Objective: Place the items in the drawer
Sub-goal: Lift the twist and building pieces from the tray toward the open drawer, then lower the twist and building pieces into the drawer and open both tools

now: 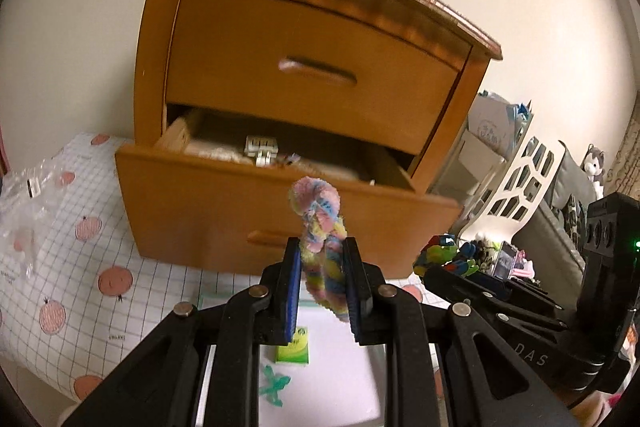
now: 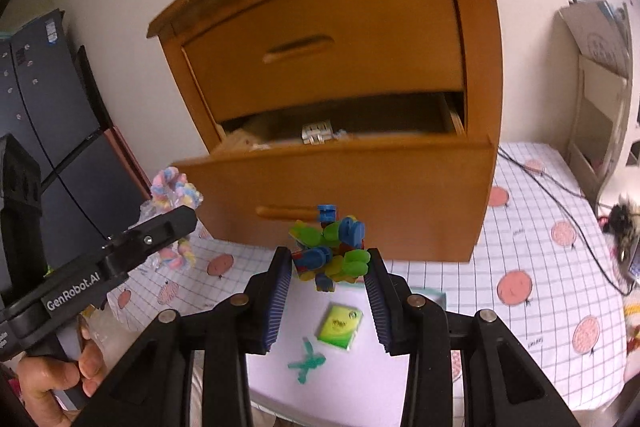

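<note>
A: How are the hands set?
B: Both tilt downward toward the open lower drawer (image 1: 280, 195). The left gripper (image 1: 322, 283) is clamped on a pastel fuzzy twist (image 1: 322, 227), its long axis upright. The right gripper (image 2: 330, 279) squeezes a cluster of plastic toy pieces (image 2: 332, 251).
A: Room to move?
B: The drawer's front edge lies just ahead; an open gap shows under the closed upper drawer (image 2: 320, 47).

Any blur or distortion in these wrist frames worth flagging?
Left wrist: fisheye bows the wooden nightstand, dark vignette in the corners; open lower drawer contents smeared, while the pastel fuzzy twist in the jaws is fairly sharp. Right wrist: same bowing, nightstand top edge motion-blurred; the multicoloured plastic block cluster is soft.
</note>
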`<move>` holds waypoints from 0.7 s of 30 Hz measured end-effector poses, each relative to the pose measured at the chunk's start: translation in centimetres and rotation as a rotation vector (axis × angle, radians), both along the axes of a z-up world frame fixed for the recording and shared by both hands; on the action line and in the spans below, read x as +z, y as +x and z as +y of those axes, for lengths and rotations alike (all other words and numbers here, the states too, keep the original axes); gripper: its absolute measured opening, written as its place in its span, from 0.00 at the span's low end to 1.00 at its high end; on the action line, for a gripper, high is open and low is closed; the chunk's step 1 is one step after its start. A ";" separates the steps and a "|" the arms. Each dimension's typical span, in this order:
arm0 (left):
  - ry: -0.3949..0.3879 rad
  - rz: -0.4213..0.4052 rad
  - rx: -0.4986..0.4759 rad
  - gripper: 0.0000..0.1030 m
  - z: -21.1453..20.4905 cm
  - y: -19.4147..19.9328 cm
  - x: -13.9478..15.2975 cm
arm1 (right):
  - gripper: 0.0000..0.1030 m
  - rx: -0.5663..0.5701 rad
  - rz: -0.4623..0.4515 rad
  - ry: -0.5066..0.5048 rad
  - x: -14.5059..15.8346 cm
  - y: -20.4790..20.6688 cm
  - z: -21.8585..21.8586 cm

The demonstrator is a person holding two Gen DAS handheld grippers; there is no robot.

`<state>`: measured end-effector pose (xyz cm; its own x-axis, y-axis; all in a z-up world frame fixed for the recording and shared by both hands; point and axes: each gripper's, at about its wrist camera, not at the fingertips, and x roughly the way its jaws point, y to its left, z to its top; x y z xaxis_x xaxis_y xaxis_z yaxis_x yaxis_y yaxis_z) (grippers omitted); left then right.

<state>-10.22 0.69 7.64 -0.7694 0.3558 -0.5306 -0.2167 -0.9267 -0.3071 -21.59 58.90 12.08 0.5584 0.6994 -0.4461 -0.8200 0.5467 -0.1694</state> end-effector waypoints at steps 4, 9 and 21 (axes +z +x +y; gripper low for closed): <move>0.006 0.032 -0.003 0.20 0.1 -0.4 2.0 | 0.38 0.016 -0.026 0.014 1.9 -0.4 0.6; -0.013 0.080 -0.006 0.20 0.1 -1.2 4.6 | 0.38 0.027 -0.056 0.040 4.4 -0.8 1.1; -0.045 0.111 -0.008 0.20 0.1 -3.6 7.3 | 0.38 0.051 -0.133 0.054 9.2 -0.8 3.8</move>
